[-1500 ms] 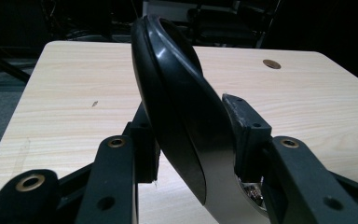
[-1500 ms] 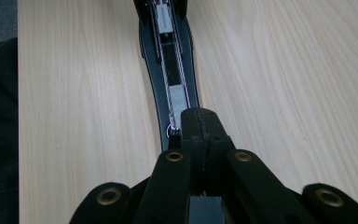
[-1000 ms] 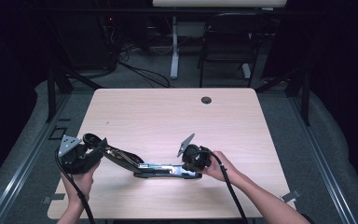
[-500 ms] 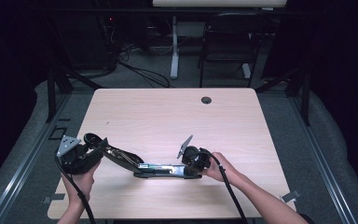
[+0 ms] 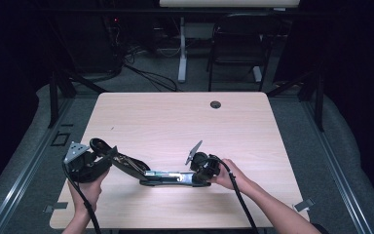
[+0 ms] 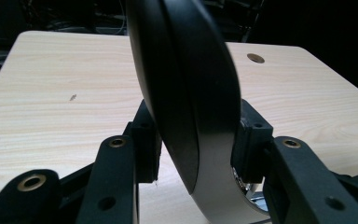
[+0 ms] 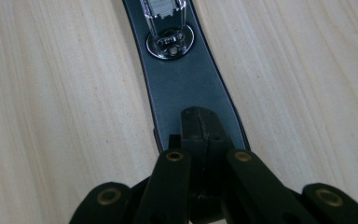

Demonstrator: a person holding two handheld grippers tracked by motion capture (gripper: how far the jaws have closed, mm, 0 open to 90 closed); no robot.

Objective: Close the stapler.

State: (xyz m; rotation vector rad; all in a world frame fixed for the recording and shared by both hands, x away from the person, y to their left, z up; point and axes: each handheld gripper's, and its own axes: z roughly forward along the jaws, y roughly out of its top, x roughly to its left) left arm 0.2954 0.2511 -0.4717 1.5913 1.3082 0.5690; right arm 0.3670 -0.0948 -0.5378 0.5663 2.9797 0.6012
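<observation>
A long black stapler [image 5: 168, 177] lies near the table's front edge, its base flat on the wood. Its top arm [image 5: 126, 163] is swung up toward the left. My left gripper [image 5: 108, 155] is shut on that arm; in the left gripper view the curved black arm with a silver underside [image 6: 191, 93] sits clamped between the pads [image 6: 145, 135]. My right gripper [image 5: 193, 177] is shut, and its closed tips [image 7: 200, 123] rest on the black base [image 7: 186, 84], just short of a shiny metal part [image 7: 170, 44].
The light wooden table [image 5: 175, 122] has a round cable hole [image 5: 215, 104] near its far edge. Beyond it stand a black chair [image 5: 233, 44], a white table leg [image 5: 181, 53] and floor cables [image 5: 146, 73]. Grey carpet surrounds the table.
</observation>
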